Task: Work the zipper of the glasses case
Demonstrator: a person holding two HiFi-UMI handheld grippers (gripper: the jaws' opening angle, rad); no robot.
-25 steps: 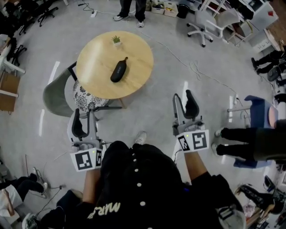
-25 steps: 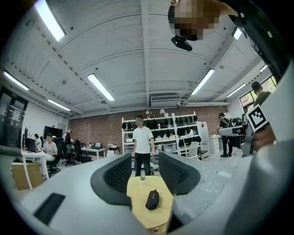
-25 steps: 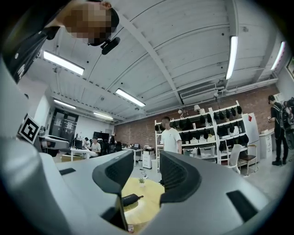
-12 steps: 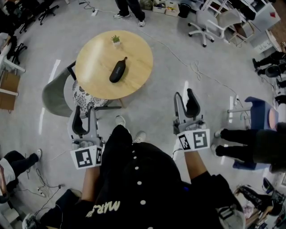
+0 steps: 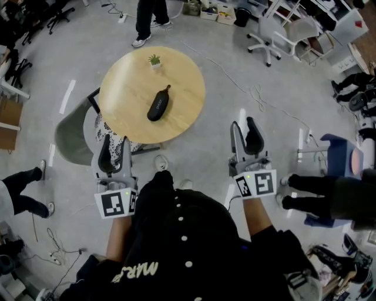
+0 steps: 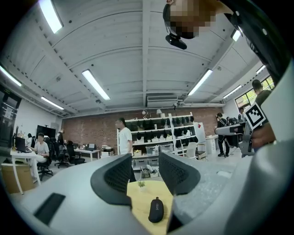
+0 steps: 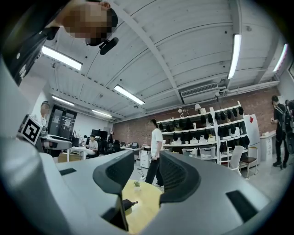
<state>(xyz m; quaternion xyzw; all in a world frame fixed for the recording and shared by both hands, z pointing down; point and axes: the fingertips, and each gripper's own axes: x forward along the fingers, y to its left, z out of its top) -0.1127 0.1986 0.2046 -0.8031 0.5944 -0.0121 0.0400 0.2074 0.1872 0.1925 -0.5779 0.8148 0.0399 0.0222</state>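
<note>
A black zippered glasses case (image 5: 158,106) lies near the middle of the round wooden table (image 5: 126,88); it also shows in the left gripper view as the case (image 6: 156,210) and in the right gripper view as the case (image 7: 126,204). My left gripper (image 5: 114,152) hangs over the table's near edge, open and empty, well short of the case. My right gripper (image 5: 244,135) is over the floor to the table's right, also open with nothing between its fingers. In the left gripper view the left gripper (image 6: 144,172) frames the case; in the right gripper view the right gripper (image 7: 146,173) shows a clear gap.
A small potted plant (image 5: 154,60) stands at the table's far edge. A grey chair (image 5: 73,132) is tucked at the table's left. A person (image 5: 147,17) stands beyond the table, other people's legs (image 5: 320,188) at right. Office chairs (image 5: 276,35) and cables lie around.
Both grippers have moved forward toward the table; the left one now reaches its near edge. The person beyond the table has walked to the left.
</note>
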